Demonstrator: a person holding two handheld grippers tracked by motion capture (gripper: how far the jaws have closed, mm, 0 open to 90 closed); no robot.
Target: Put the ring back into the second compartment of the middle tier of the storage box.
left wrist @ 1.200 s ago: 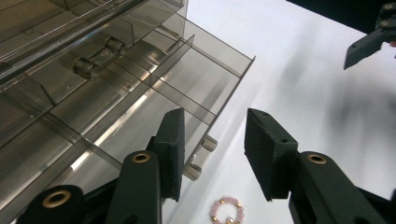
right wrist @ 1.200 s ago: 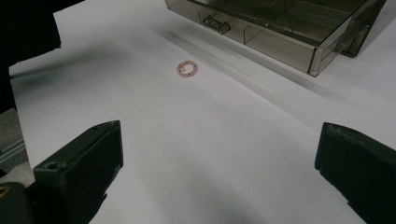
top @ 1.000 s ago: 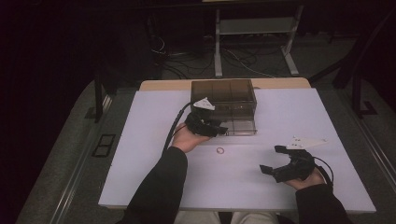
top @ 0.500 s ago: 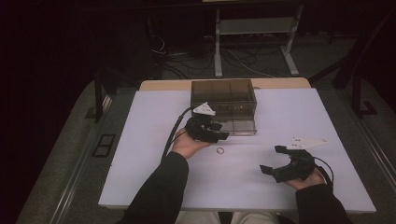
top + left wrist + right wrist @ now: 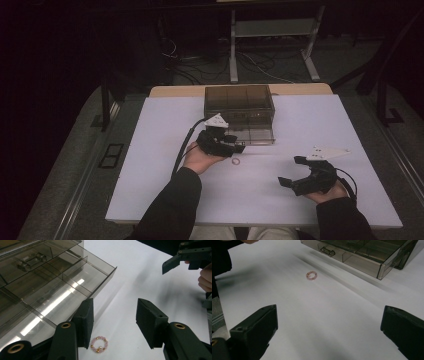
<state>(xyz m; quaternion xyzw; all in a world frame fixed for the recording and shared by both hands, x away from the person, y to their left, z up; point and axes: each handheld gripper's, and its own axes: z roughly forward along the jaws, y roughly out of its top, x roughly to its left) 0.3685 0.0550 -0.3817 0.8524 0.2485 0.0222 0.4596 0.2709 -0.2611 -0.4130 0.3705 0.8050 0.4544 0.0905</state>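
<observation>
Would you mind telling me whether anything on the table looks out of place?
The small pink bead ring lies loose on the white table, outside the smoky plastic organizer box, whose drawer stands pulled open and looks empty.

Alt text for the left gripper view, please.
The left gripper's open black jaws hang over a white table, a small pink bead ring lying by the near jaw. A smoky clear drawer box lies at left; the right gripper shows top right.
</observation>
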